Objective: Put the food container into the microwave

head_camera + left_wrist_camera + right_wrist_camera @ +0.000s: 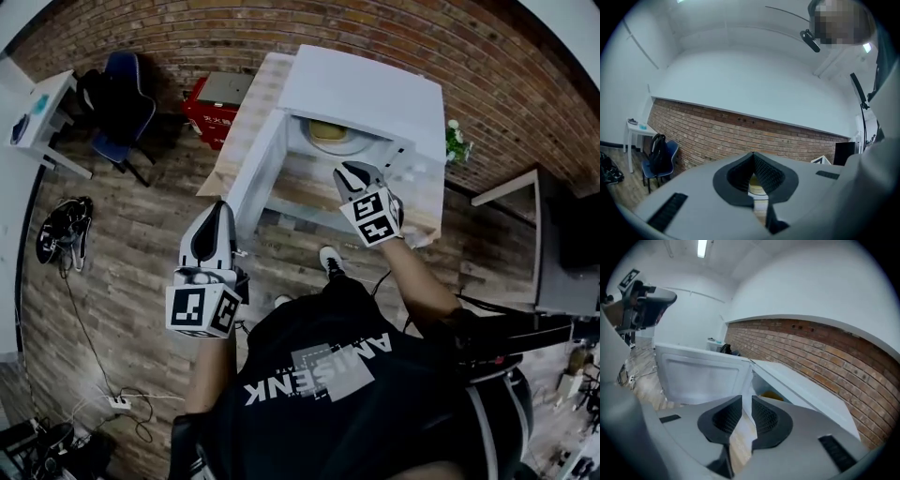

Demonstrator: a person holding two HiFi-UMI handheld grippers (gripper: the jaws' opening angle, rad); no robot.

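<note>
Holding right tongs [349,174] slightly apart and empty at centre frame, left tongs [221,208] closed on nothing at lower left. Already has container [328,131] inside microwave [375,89], upper centre. Judged next: swing open door [251,178] shut, pushing gently.

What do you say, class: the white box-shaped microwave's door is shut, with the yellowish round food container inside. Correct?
Not quite. The head view shows the white microwave with its door swung open, not shut. The yellowish food container is indeed inside.
</note>
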